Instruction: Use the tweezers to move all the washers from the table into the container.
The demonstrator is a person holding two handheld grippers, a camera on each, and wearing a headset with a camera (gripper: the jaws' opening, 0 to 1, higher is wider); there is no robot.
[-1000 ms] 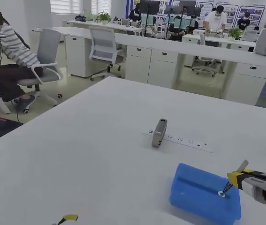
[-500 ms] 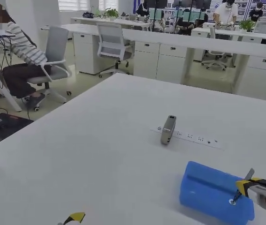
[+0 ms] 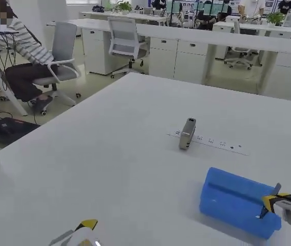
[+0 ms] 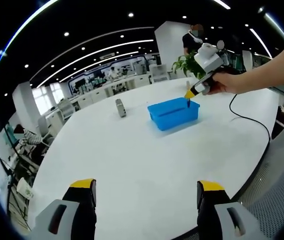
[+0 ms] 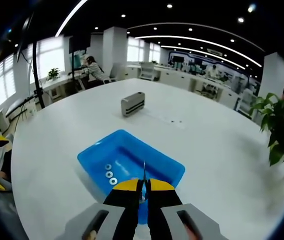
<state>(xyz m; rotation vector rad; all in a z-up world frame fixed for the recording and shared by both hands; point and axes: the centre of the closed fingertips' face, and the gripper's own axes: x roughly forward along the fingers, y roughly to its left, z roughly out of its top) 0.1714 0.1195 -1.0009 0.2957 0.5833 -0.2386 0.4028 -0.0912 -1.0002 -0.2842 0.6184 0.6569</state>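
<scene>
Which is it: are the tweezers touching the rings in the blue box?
Apart. The right gripper view shows bare floor of the container between the tweezers and the three washers.

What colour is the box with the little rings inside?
The box is bright blue; the right gripper view shows it best.

The head view is looking forward and down across the white table (image 3: pixel 109 154) from above its near side. The left gripper view is sitting low and far back, facing over the tabletop. The right gripper view is hanging close above the blue container (image 5: pixel 131 157), tipped down along the tweezers (image 5: pixel 144 172). All three are sharing one patch of the scene: the container and the grey socket block (image 3: pixel 187 134).
</scene>
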